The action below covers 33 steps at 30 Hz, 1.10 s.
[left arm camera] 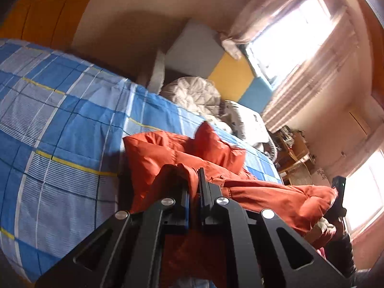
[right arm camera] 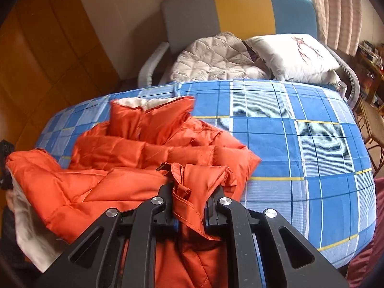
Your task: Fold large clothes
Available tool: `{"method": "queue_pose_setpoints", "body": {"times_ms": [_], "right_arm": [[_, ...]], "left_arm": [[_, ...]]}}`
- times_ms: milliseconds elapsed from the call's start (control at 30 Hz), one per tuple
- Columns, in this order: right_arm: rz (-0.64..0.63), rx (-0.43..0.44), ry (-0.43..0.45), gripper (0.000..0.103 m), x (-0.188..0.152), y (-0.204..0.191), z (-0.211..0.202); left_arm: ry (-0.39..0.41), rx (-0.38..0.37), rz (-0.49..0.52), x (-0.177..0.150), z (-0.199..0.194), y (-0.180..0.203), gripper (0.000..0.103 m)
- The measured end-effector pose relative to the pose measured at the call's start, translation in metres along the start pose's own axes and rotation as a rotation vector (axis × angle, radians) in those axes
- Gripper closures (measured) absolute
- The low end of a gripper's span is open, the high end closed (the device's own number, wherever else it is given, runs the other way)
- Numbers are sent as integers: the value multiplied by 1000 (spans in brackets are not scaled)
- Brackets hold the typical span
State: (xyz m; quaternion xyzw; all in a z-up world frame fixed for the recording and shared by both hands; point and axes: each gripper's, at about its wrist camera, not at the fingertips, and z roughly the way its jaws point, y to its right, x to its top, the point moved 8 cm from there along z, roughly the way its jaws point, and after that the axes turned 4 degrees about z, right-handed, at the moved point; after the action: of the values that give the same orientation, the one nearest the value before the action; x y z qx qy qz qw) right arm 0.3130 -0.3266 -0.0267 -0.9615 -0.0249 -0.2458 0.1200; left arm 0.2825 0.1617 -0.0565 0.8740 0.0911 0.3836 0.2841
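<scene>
An orange padded jacket point(right arm camera: 124, 153) with a pale lining lies crumpled on the blue checked bed cover point(right arm camera: 300, 144). My right gripper point(right arm camera: 192, 189) is shut on a thick fold of the jacket's edge. My left gripper point(left arm camera: 193, 182) is shut on another edge of the same jacket point(left arm camera: 276, 192), with cloth pinched between its narrow jaws. In the left wrist view the right gripper's body point(left arm camera: 338, 192) shows at the jacket's far end. The jacket's collar point(right arm camera: 151, 112) stands up toward the head of the bed.
A beige quilted cushion point(right arm camera: 211, 57) and a white pillow point(right arm camera: 292, 55) lie at the head of the bed, against a grey, yellow and blue headboard point(right arm camera: 242, 12). Orange wooden doors point(right arm camera: 48, 60) stand on the left. A cluttered wicker shelf point(left arm camera: 295, 153) and curtained windows are on the right.
</scene>
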Motion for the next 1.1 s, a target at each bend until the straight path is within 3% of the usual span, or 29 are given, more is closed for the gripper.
{"method": "queue_pose_setpoints", "body": {"times_ms": [300,400,467,567,600,667,733,867,933,1000,1100], "right_arm": [[131,59,-49,67,33,21,44],[171,96,-49,54,47,23,51],[200,122,-49,40,54,24,52],[231,149,-46,32,66,26,55],[238,150,-43,29,68,26,55],[262,151,1,11,79,30,50],[302,184,60,10,93,34,37],[338,205,128,10,104,44,17],[360,204,147,10,98,53,11],[394,197,165,10,84,67,6],[435,176,169,10,53,87,3]], "left_arm": [[-64,65,-83,24,56,-36,97],[-85,97,-91,31,71,-45,96],[-94,111,-101,35,78,-49,94],[-95,118,-116,39,85,-53,94],[-95,123,-114,40,86,-53,93],[-101,129,-121,41,89,-55,92],[-105,123,-130,41,91,-55,91],[-85,74,-180,46,86,-52,61],[-54,52,-190,51,77,-48,50],[-5,77,-183,58,65,-51,37],[55,91,-166,67,43,-54,31]]}}
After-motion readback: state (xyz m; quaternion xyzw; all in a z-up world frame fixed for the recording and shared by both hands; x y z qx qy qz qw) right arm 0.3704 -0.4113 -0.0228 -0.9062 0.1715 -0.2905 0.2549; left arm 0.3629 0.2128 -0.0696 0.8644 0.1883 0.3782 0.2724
